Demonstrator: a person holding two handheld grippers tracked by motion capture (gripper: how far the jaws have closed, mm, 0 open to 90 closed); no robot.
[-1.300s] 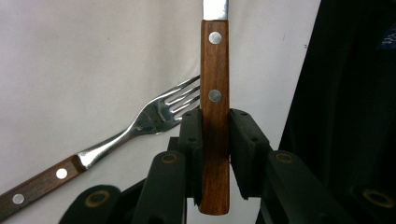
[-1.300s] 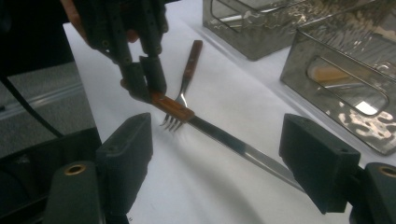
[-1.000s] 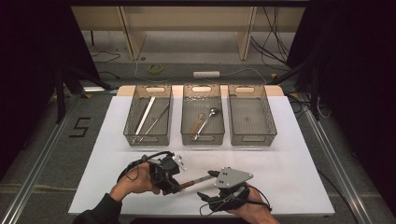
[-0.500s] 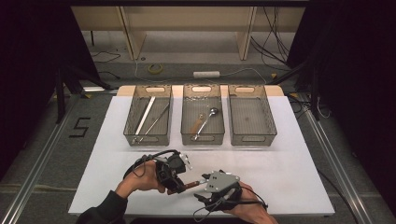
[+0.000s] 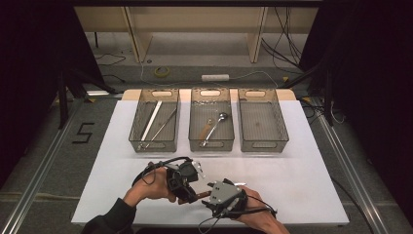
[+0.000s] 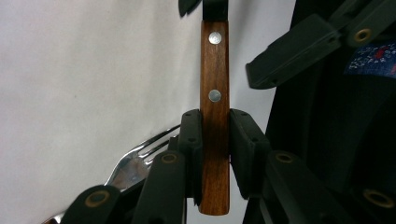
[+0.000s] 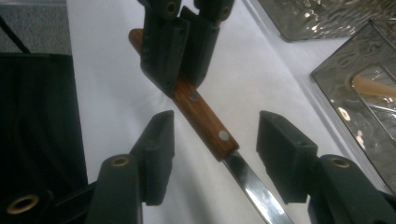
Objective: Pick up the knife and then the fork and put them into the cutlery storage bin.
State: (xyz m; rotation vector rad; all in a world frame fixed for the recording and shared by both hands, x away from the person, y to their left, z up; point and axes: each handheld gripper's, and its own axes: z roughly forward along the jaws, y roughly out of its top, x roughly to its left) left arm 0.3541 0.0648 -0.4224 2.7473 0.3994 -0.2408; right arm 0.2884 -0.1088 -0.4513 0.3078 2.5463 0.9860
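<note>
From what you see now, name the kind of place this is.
Probably a lab data-collection station: a white table ringed by black curtains, cables on the floor, three mesh trays for sorting cutlery, and a hand-held left gripper clamping a wooden-handled knife.

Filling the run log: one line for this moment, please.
left tongs: shut on knife handle | right tongs: open, astride handle | fork: on table

The knife [image 7: 205,123] blade runs off the right gripper view's bottom edge, and a fork [image 6: 140,161], perhaps, hides behind the left gripper [image 6: 215,140].
</note>
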